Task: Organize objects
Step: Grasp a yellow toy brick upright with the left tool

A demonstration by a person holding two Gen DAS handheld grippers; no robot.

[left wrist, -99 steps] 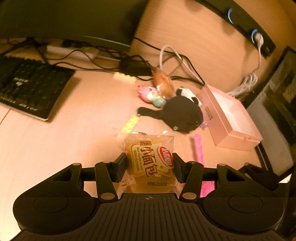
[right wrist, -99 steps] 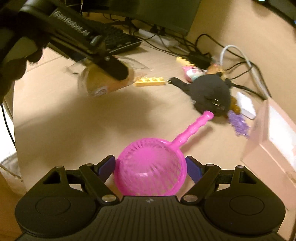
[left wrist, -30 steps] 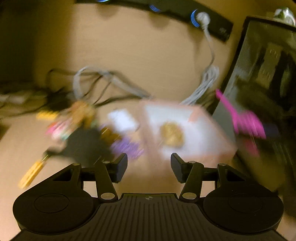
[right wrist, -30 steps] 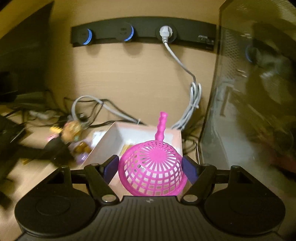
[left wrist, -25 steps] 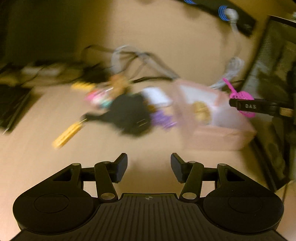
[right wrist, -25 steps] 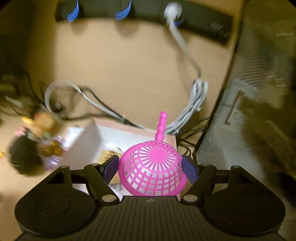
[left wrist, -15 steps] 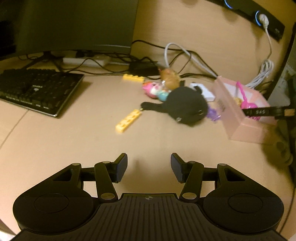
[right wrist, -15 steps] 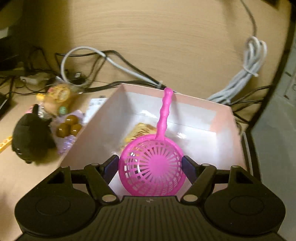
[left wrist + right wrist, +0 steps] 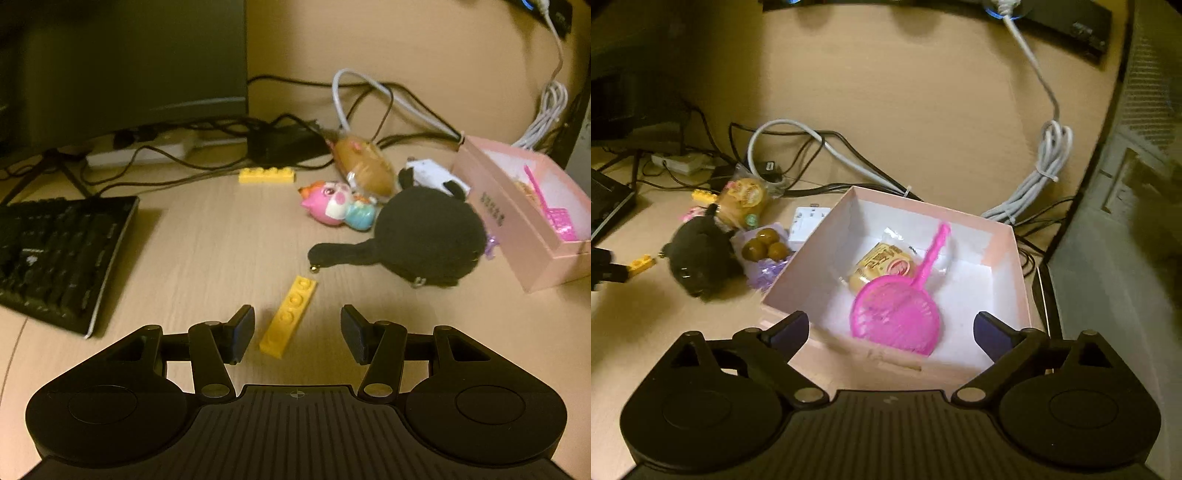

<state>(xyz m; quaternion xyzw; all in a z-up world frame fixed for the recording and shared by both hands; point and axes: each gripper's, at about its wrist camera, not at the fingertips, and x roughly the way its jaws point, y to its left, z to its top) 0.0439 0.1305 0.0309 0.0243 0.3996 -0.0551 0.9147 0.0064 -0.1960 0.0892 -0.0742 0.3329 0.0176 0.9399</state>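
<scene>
2 things lie in the pink box (image 9: 827, 273) — a wrapped bun (image 9: 882, 266) and the pink scoop (image 9: 897, 314), which the right tongs (image 9: 891, 332), just opened wide, have let go — while the left tongs (image 9: 297, 330), half open and empty, straddle a yellow brick (image 9: 289, 321) with plush toys (image 9: 428, 236) and snacks (image 9: 364, 166) left on the table (image 9: 207, 251).

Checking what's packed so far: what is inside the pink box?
In the pink box: a pink strainer lying partly over a wrapped bun. Anything beneath them is hidden.

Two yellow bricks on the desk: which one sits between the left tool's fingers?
The near yellow brick, lying diagonally between the open fingers; the far yellow brick lies by the cables.
</scene>
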